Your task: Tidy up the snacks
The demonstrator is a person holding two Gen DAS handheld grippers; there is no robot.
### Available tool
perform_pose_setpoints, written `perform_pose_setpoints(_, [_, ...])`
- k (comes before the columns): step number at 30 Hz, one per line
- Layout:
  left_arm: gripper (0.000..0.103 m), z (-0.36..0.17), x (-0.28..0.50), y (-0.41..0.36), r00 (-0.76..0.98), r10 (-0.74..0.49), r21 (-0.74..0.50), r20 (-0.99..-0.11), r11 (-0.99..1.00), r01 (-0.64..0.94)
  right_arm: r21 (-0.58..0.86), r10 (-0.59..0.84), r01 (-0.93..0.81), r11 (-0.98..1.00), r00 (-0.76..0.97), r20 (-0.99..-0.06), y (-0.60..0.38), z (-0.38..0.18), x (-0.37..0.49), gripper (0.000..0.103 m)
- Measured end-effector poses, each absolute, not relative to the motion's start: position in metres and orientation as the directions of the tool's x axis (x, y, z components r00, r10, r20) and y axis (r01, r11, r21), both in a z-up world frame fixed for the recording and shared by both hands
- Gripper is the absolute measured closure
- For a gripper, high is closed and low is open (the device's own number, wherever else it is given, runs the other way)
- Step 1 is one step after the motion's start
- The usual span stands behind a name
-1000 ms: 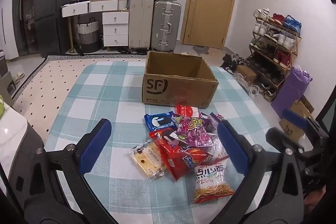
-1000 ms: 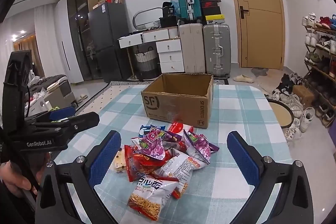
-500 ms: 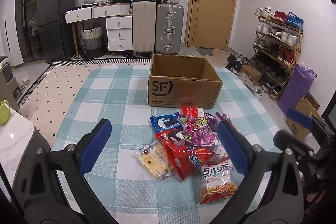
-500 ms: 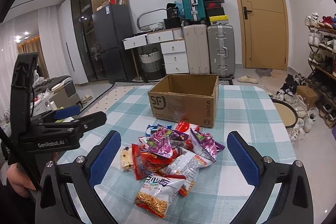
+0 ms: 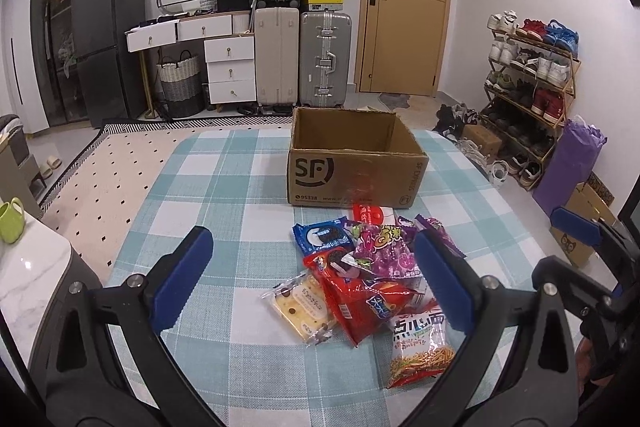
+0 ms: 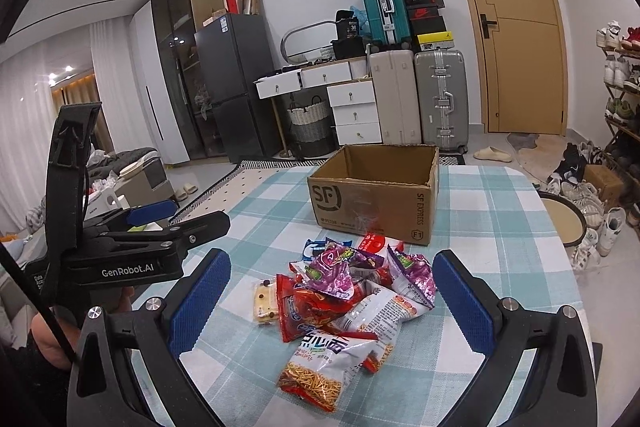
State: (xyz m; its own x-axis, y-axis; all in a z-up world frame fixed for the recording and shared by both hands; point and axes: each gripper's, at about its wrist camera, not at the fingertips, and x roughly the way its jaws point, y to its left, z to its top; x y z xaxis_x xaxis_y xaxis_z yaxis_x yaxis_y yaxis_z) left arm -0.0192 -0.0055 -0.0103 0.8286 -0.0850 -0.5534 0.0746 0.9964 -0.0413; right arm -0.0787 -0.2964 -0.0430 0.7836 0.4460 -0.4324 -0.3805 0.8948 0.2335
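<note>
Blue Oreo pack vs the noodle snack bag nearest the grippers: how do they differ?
The blue Oreo pack lies at the pile's far side, near the cardboard box; the noodle snack bag lies at the near edge, closest to the grippers. The Oreo pack is blue and partly covered by a purple bag; the noodle bag is white and red, and mostly uncovered. Both lie flat on the checked tablecloth, ungripped.

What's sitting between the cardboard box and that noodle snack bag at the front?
The other snack packets, piled between cardboard box and noodle snack bag; both views show it.
</note>
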Motion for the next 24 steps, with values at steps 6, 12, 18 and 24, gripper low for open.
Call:
perform_pose_setpoints(6, [0.002,-0.012,-0.019,-0.005,0.823,-0.096,-0.043,-0.561,0.995,0.087,0.238,0.456,-0.389,0.890,0.781,-0.426,-0.298,-0.044,-0.079,0.000])
perform_pose_setpoints(12, [0.002,-0.015,-0.016,-0.005,0.815,-0.102,-0.048,-0.570,0.995,0.091,0.244,0.452,-0.382,0.892,0.781,-0.431,-0.301,-0.046,-0.078,0.000])
perform_pose_setpoints(18, [0.002,-0.024,-0.008,0.002,0.803,-0.097,-0.059,-0.588,0.995,0.077,0.266,0.454,-0.370,0.890,0.777,-0.436,-0.308,-0.051,-0.076,0.000])
perform_pose_setpoints(24, [0.002,-0.040,0.005,0.008,0.774,-0.129,-0.099,-0.620,0.991,0.086,0.274,0.451,-0.363,0.891,0.776,-0.440,-0.315,-0.060,-0.070,0.000])
